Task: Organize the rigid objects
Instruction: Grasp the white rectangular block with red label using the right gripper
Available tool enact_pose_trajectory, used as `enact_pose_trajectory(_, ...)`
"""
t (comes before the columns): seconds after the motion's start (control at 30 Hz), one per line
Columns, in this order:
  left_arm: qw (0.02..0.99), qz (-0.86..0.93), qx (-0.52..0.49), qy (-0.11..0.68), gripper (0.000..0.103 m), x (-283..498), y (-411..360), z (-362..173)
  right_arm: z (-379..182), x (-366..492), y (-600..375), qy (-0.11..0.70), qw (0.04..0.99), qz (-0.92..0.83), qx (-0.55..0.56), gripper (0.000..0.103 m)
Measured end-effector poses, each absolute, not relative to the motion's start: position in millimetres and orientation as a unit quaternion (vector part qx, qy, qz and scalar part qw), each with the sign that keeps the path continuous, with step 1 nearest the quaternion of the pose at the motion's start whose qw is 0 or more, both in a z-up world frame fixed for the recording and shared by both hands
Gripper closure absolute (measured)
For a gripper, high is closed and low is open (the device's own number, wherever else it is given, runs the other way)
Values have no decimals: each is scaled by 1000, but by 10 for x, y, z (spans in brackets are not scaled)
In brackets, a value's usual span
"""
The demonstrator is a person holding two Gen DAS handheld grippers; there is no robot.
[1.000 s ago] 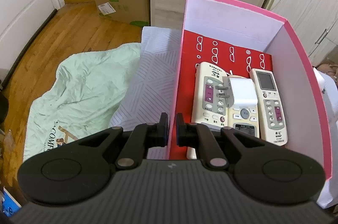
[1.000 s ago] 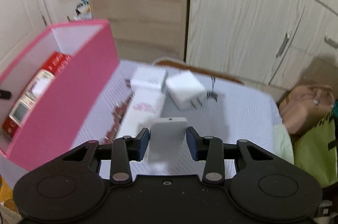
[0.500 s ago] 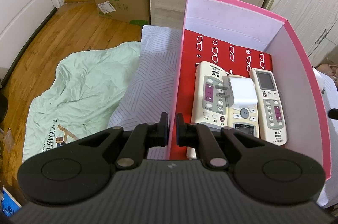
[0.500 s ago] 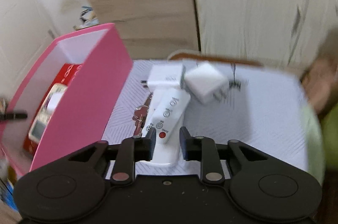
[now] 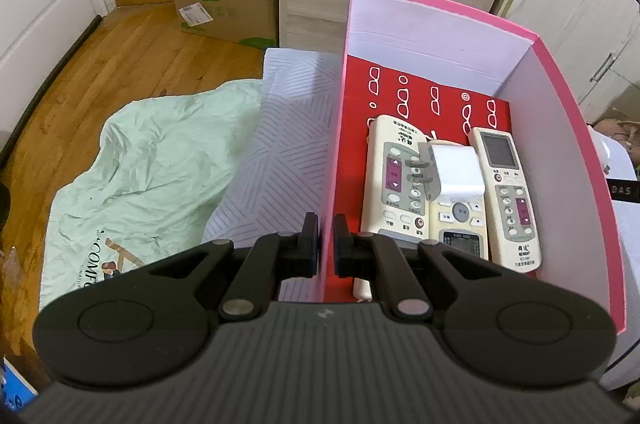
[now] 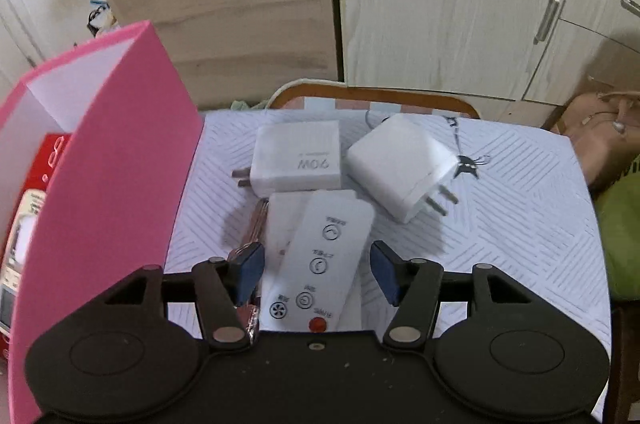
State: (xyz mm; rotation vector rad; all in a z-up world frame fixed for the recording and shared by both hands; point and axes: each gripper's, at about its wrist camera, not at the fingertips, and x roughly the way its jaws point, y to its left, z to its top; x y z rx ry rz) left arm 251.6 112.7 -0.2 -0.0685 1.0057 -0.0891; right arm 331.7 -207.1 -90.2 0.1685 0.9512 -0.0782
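My left gripper (image 5: 326, 244) is shut on the left wall of the pink box (image 5: 560, 184), whose red floor holds three beige remotes (image 5: 394, 176) and a white charger (image 5: 456, 172) lying across them. In the right wrist view the same box (image 6: 120, 164) stands at the left. My right gripper (image 6: 318, 272) is low over the striped white cover (image 6: 500, 224), jaws opening, with a white remote (image 6: 324, 264) between the pads but not touched. A second white remote (image 6: 284, 220) lies partly under it. Two white chargers (image 6: 300, 156) (image 6: 396, 168) rest just beyond.
A reddish item (image 6: 258, 220) peeks out left of the remotes. A green blanket (image 5: 152, 164) hangs towards the wood floor, with a cardboard box (image 5: 224, 4) behind. Wardrobe doors (image 6: 440, 4) rise at the back. A tan bag (image 6: 600, 136) and a green bag (image 6: 624, 224) sit at the right.
My right gripper has dropped closer to the remotes and chargers and its jaws stand wider than half a second ago. The left gripper has kept still on the box wall.
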Motion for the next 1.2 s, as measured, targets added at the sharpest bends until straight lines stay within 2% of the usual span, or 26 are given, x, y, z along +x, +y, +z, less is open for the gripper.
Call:
enact_pose_trajectory(0.53, 874, -50, -38, 482, 97, 2516, 1134, -1, -601, 2962, -2228, 410, 907, -25, 95, 44)
enact_pose_trajectory(0.7, 874, -50, -37, 482, 97, 2509, 1150, 1, -748, 3049, -2176, 428, 900, -24, 81, 45)
enact_pose_trajectory(0.73, 874, -49, -36, 481, 97, 2506, 1156, 5, -777, 3065, -2171, 431, 899, -28, 76, 54)
enact_pose_trajectory(0.8, 874, -50, -38, 482, 97, 2505, 1161, 6, -771, 3075, -2159, 430, 901, -35, 50, 89)
enact_pose_trajectory(0.97, 873, -51, -41, 483, 97, 2506, 1160, 4, -620, 3002, -2231, 415, 907, -8, 77, 89)
enact_pose_trajectory(1.03, 874, -51, -40, 483, 97, 2507, 1161, 4, -613, 2989, -2204, 417, 906, 6, 70, 85)
enact_pose_trajectory(1.1, 874, -50, -39, 483, 97, 2512, 1158, 6, -668, 3016, -2138, 426, 903, 6, 47, 71)
enact_pose_trajectory(1.17, 873, -51, -39, 483, 97, 2512, 1156, 5, -737, 3053, -2073, 432, 902, 8, 19, 70)
enact_pose_trajectory(1.2, 873, -51, -40, 483, 97, 2511, 1157, 3, -774, 3077, -2033, 439, 898, 14, 6, 66)
